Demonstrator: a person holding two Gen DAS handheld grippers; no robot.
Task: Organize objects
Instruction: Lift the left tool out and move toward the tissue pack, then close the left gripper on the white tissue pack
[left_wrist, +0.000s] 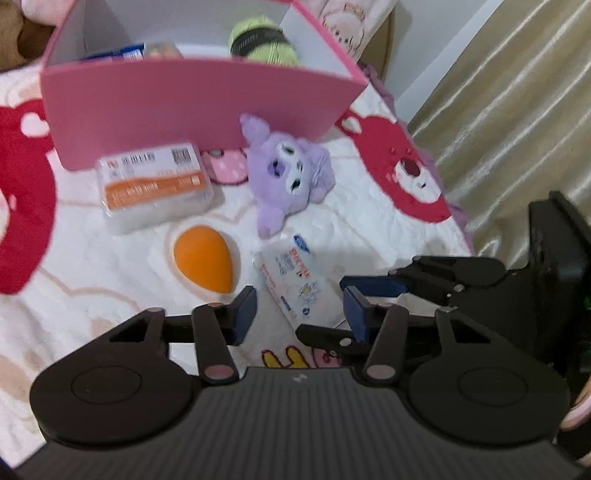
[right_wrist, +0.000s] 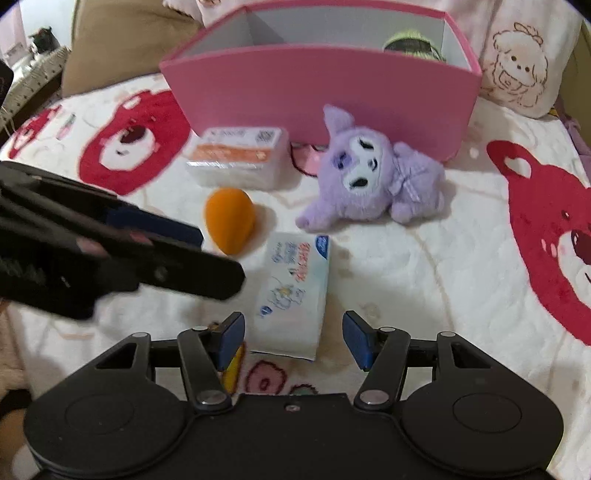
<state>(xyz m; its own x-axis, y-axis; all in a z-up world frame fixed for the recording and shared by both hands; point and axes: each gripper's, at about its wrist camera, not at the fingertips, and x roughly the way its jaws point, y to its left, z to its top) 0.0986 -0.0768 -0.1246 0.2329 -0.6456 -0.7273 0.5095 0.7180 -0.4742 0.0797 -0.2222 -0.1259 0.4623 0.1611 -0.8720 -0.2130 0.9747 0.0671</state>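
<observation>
A pink box (left_wrist: 192, 99) (right_wrist: 325, 92) stands on the bed with a green yarn ball (left_wrist: 262, 38) (right_wrist: 413, 46) and blue packets inside. In front lie a purple plush (left_wrist: 288, 170) (right_wrist: 373, 173), an orange-labelled pack (left_wrist: 155, 184) (right_wrist: 240, 155), an orange egg-shaped sponge (left_wrist: 203, 258) (right_wrist: 229, 218) and a white tissue pack (left_wrist: 295, 280) (right_wrist: 291, 291). My left gripper (left_wrist: 299, 314) is open above the tissue pack's near end; it also shows in the right wrist view (right_wrist: 207, 254). My right gripper (right_wrist: 293, 339) is open around the tissue pack's near end; it also shows in the left wrist view (left_wrist: 369, 284).
A white blanket (right_wrist: 424, 277) with red bear prints covers the bed. A cartoon pillow (right_wrist: 517, 66) lies at the back right, a brown cushion (right_wrist: 122, 40) at the back left. A beige curtain (left_wrist: 517, 92) hangs right of the bed.
</observation>
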